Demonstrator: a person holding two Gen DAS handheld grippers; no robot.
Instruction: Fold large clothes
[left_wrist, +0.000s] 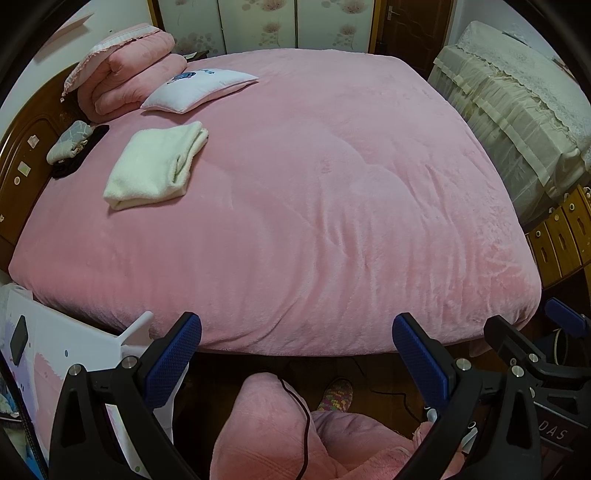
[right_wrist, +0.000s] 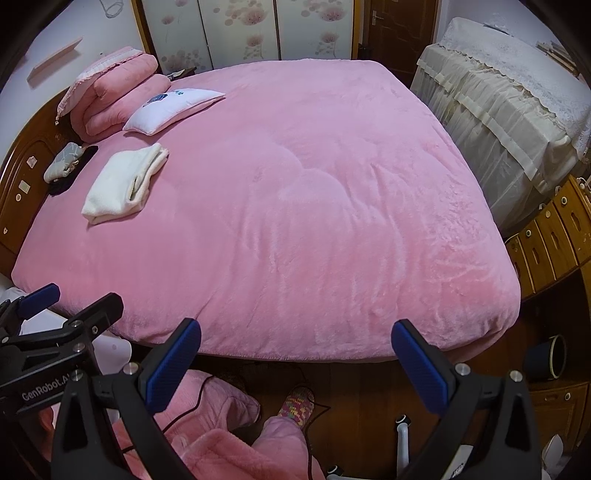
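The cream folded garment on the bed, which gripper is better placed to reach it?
Left, probably. The cream garment lies on the bed's left side, and the left gripper hangs nearer that edge than the right gripper. Both are open and empty.

A pink plush cover (left_wrist: 314, 192) is spread over the bed. At the headboard (left_wrist: 22, 155) edge, a folded pink quilt (left_wrist: 125, 74) is stacked in the far corner, with a white pillow (left_wrist: 199, 88) touching it. A grey cloth (left_wrist: 70, 142) lies against the headboard. Beyond the bed's right edge, a lace-covered unit (right_wrist: 509, 110) and wooden drawers (right_wrist: 546, 236) are seen.
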